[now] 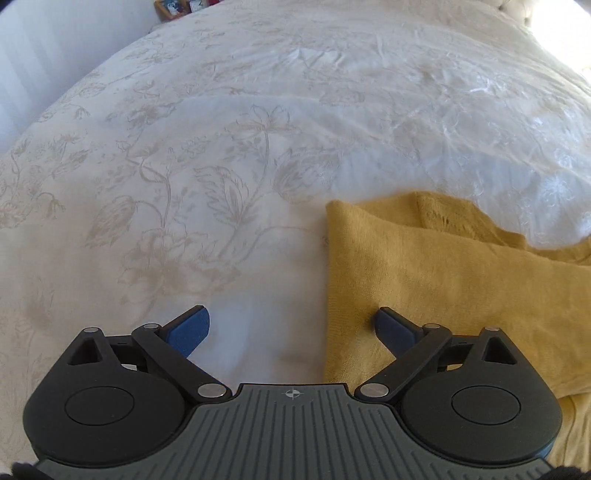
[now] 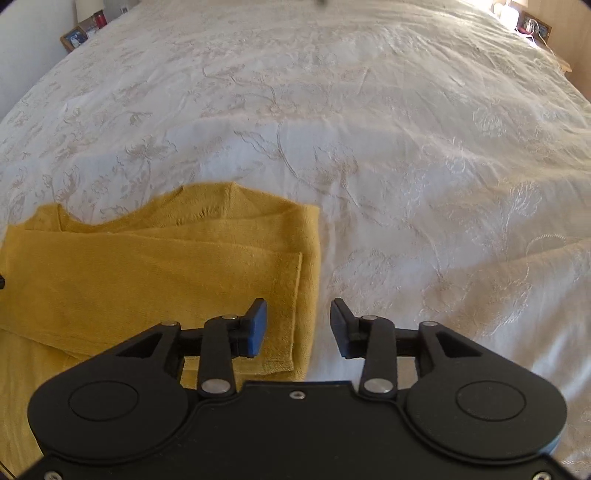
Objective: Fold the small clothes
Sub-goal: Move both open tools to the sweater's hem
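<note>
A mustard-yellow knit garment [image 1: 443,280] lies partly folded on the bed, a sleeve laid across its body. In the left wrist view it fills the lower right. In the right wrist view the garment [image 2: 147,280] fills the lower left. My left gripper [image 1: 291,326] is open wide and empty, straddling the garment's left edge; its right finger is over the fabric, its left over the bedspread. My right gripper [image 2: 298,326] is open and empty, straddling the garment's right edge near a folded cuff [image 2: 291,314].
A white bedspread [image 1: 229,155] with a pale floral pattern covers the whole bed [image 2: 406,166]. Nightstands with small items stand at the far left [image 2: 79,33] and far right [image 2: 532,26] corners. A white wall [image 1: 44,55] runs along the left.
</note>
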